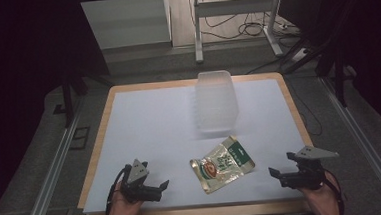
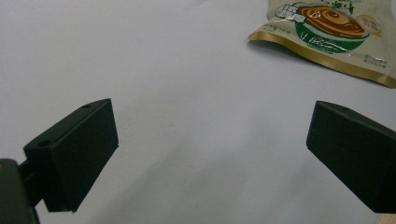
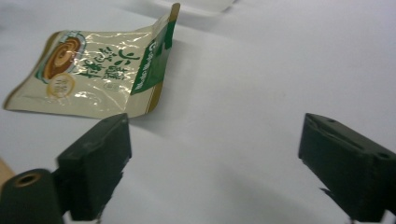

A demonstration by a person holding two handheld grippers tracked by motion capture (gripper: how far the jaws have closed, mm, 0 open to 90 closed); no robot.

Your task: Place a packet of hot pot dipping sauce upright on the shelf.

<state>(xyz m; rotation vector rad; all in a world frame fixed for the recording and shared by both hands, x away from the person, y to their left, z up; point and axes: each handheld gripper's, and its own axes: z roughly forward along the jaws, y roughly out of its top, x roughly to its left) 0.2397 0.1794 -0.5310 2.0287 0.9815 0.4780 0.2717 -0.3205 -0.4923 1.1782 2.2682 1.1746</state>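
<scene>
A flat gold and green food pouch (image 1: 223,165) lies on the white sheet near the table's front, between my two grippers. My left gripper (image 1: 159,187) rests at the front left, pointing right toward the pouch, jaws wide apart and empty. In the left gripper view the pouch (image 2: 327,32) lies beyond the jaws at the upper right. My right gripper (image 1: 277,175) sits at the front right, pointing left, open with nothing between its jaws. In the right gripper view the pouch (image 3: 98,70) lies ahead at the left, one edge curled up.
A clear plastic tub (image 1: 216,101) stands on the white sheet (image 1: 149,125) behind the pouch, near the far edge. The wooden table rim (image 1: 96,143) frames the sheet. Dark stands and cables occupy the floor beyond.
</scene>
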